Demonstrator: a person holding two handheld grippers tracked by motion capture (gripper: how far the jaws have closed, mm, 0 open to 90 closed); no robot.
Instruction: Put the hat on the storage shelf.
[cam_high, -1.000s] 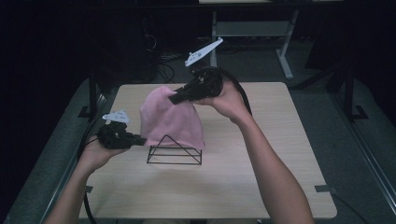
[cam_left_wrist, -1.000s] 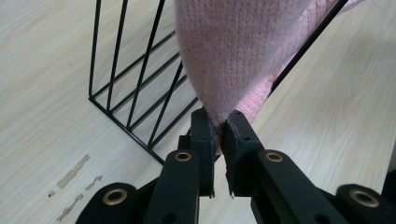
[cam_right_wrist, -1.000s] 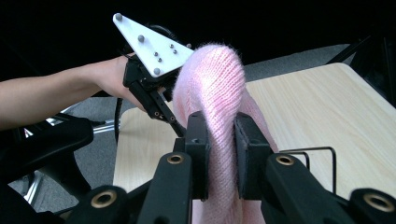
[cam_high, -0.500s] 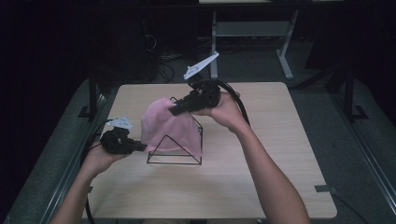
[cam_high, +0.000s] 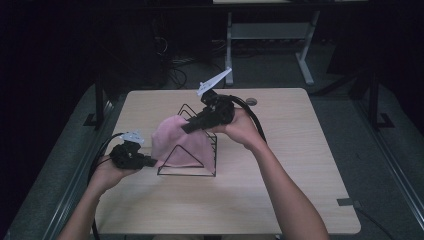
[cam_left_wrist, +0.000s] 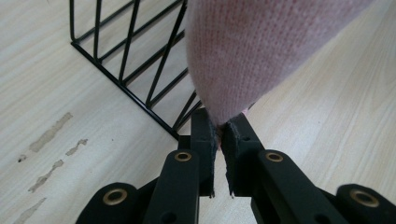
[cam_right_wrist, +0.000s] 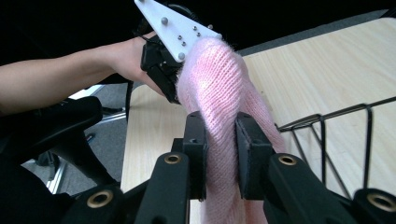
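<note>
Both grippers grasp the pink cloth (cam_high: 177, 142), the left gripper (cam_high: 150, 162) pinching a low corner and the right gripper (cam_high: 189, 127) clenched on its top fold, apparently to spread it over the wire rack (cam_high: 200, 170) on the desk (cam_high: 300, 150).

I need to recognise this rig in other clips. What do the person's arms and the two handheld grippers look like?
Both forearms are bare, no sleeves in view. The left gripper and right gripper are black, each with two flat-faced jaws on links pinned by brass-coloured rivets. Each carries a pale three-cornered plate studded with small screws, and each trails a black cable.
</note>
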